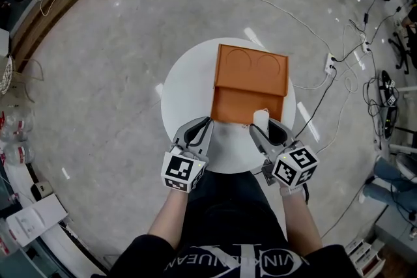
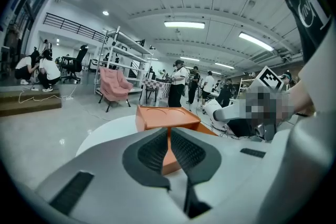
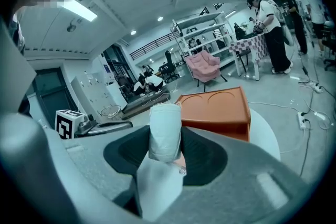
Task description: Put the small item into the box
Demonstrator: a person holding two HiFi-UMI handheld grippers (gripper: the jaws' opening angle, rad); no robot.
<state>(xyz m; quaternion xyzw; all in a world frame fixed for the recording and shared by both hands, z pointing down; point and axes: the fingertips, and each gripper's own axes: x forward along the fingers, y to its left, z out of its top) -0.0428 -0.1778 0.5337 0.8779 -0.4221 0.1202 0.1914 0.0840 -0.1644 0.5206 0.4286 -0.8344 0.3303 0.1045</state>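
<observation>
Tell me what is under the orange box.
The orange box sits on the round white table. The tabletop directly beneath it is covered by the box, so anything there cannot be seen.

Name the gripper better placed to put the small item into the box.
Right. The right gripper is shut on the small white item close to the orange box; the left gripper is shut and empty.

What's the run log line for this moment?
right hand-held gripper: shut on white roll | left hand-held gripper: shut, empty | box: on table, roll not yet inside
</observation>
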